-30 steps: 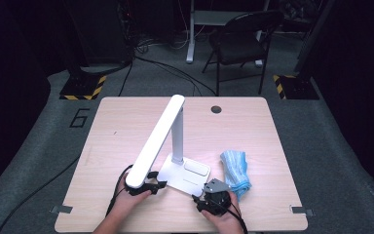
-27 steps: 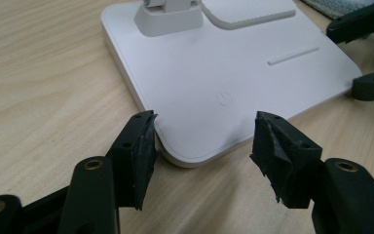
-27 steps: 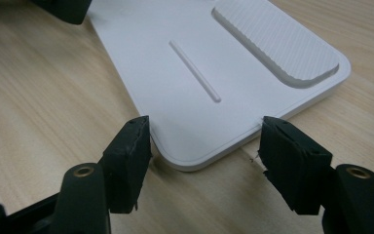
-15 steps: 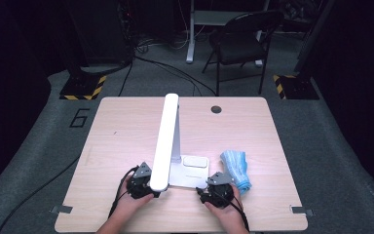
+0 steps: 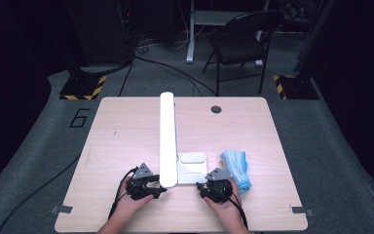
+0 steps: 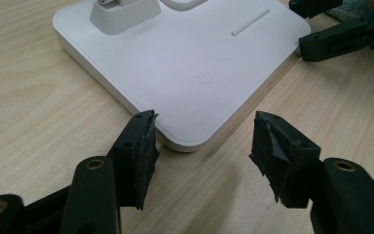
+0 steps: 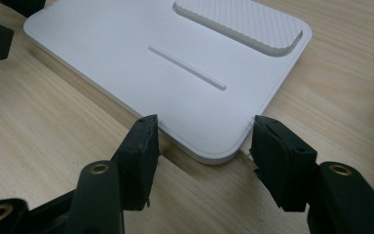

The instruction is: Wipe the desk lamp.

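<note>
Black left gripper (image 5: 148,187): held in the person's left hand at the near edge of the table, just left of the lamp's base. In the left gripper view (image 6: 202,141) its jaws stand apart around a near corner of the base; the left pad touches the corner's edge, the right pad is clear of it over bare wood.
Black right gripper (image 5: 213,187): in the person's right hand, just right of the base. In the right gripper view (image 7: 202,139) its jaws straddle the other near corner; they have just been closing, both pads sit at the edges of the corner, and whether they press on it I cannot tell.
White lamp base (image 5: 191,168): flat, rounded slab lying on the table between the two grippers, with a thin groove (image 7: 185,67) across its top and a ribbed inset pad (image 7: 238,22) at its far side.
Lamp arm (image 5: 167,136): long white bar rising from the base's left part and reaching away toward the table's far edge.
Blue cloth (image 5: 236,170): folded bundle just right of the base, beside the right gripper.
Wooden table (image 5: 121,136): pale top, with a dark round hole (image 5: 216,109) near the far edge.
Chair (image 5: 241,39): dark, on the floor beyond the table.
</note>
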`<state>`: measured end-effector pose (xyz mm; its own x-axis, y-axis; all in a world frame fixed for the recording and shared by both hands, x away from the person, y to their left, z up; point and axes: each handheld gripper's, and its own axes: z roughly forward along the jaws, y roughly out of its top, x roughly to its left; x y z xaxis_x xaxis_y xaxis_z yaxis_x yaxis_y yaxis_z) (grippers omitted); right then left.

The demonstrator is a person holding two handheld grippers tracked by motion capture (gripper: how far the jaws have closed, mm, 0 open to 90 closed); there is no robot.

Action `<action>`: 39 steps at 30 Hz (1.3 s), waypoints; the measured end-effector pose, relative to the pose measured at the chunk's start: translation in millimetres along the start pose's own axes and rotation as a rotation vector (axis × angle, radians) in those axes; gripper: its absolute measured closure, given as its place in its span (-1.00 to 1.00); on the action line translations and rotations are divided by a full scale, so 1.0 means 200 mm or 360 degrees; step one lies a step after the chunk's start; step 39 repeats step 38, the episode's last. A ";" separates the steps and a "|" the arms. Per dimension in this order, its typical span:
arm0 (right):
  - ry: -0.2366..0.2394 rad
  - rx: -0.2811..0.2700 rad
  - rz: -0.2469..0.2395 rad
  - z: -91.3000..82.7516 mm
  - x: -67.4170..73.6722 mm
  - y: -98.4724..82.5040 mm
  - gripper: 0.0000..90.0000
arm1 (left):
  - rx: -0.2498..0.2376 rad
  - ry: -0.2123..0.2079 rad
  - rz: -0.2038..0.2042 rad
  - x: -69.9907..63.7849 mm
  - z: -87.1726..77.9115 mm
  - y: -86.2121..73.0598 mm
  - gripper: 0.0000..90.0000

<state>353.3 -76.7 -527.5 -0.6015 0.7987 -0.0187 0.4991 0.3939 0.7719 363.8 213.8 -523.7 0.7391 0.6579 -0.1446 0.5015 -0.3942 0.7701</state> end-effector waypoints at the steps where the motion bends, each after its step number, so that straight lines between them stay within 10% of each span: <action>1: 0.0000 -0.0001 0.0002 0.00 0.00 0.00 -0.04 | -0.0001 -0.0001 0.0001 0.00 0.00 0.00 -0.06; 39: 0.0130 -0.0140 0.0022 -0.16 0.04 -0.03 -0.04 | -0.0163 0.0157 -0.0196 0.14 -0.17 0.01 -0.10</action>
